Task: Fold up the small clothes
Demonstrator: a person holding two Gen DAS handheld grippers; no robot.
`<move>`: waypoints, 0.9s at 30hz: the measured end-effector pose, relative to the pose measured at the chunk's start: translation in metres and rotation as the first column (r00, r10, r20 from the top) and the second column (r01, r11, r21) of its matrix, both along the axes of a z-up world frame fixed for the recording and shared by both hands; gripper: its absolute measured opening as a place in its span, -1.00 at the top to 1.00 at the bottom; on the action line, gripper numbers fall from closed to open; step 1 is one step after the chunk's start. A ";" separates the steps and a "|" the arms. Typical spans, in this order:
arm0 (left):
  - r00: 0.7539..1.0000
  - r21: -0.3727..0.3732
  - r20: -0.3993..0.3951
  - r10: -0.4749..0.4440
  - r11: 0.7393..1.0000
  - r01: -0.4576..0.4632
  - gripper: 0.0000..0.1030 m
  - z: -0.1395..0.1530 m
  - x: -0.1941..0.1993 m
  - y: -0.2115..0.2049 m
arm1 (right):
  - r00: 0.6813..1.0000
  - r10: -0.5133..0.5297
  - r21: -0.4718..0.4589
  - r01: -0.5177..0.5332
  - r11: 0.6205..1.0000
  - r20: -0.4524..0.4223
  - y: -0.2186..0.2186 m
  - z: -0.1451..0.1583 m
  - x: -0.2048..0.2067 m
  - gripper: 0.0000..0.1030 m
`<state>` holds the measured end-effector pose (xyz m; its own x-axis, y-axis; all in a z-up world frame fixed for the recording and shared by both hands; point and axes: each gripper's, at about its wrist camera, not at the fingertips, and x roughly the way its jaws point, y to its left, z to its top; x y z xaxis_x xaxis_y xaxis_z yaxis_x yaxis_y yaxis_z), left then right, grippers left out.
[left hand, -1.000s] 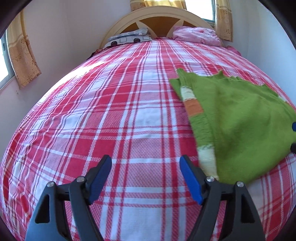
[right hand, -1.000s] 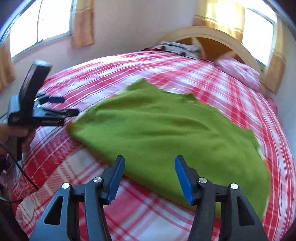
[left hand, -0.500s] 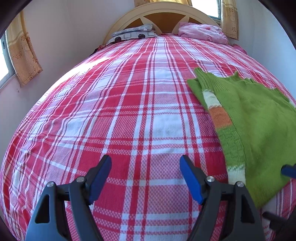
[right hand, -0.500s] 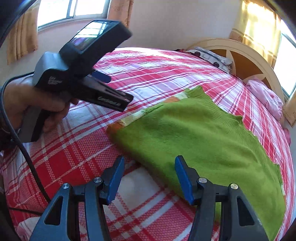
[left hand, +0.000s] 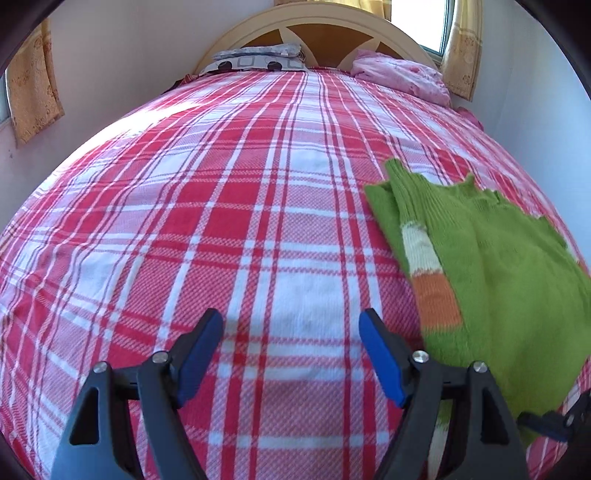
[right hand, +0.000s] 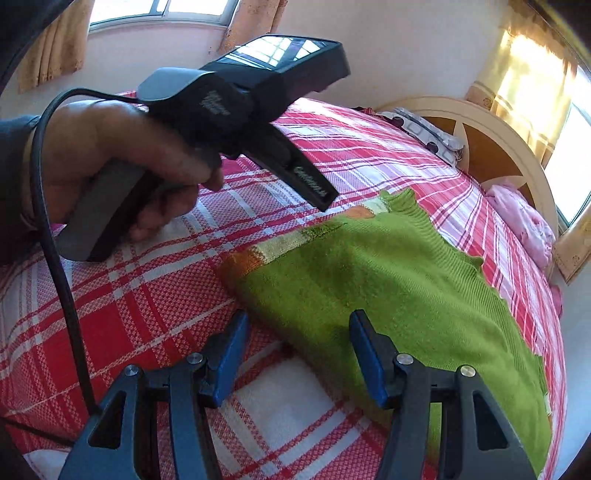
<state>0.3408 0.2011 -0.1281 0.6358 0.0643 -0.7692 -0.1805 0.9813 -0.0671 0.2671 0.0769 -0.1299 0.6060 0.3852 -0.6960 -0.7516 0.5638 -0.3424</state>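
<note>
A small green knitted garment (left hand: pixel 498 280) with white and orange stripes along one edge lies flat on the red plaid bedsheet (left hand: pixel 258 206); it also shows in the right wrist view (right hand: pixel 399 280). My left gripper (left hand: pixel 291 332) is open and empty over bare sheet, left of the garment's striped edge. It shows from the side in the right wrist view (right hand: pixel 295 173), held above the sheet near the striped corner. My right gripper (right hand: pixel 297 339) is open and empty, low over the garment's near edge.
The bed's wooden headboard (left hand: pixel 332 33) stands at the far end with a patterned pillow (left hand: pixel 258 59) and pink bedding (left hand: pixel 402 77). Walls and curtained windows (right hand: pixel 532 74) surround the bed. A black cable (right hand: pixel 55 258) trails from the left gripper.
The left gripper has swung left, away from the garment, and come closer to the right gripper's view. The right gripper has moved toward the garment's striped near corner. Both stay open.
</note>
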 end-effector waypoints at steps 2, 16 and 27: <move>1.000 -0.042 0.025 -0.012 0.999 0.013 -0.53 0.002 0.005 0.001 | 1.000 0.002 -0.014 -0.001 1.000 0.014 0.004 -0.001 0.002 -0.11; 0.977 -0.298 0.173 -0.122 0.939 0.170 -0.54 0.013 0.058 -0.005 | 0.998 -0.007 -0.025 0.008 1.000 0.062 0.015 -0.006 0.005 -0.11; 0.974 -0.338 0.133 -0.186 0.915 0.221 -0.48 0.001 0.094 -0.020 | 0.997 -0.015 -0.031 0.017 0.999 0.075 0.017 -0.008 0.004 -0.11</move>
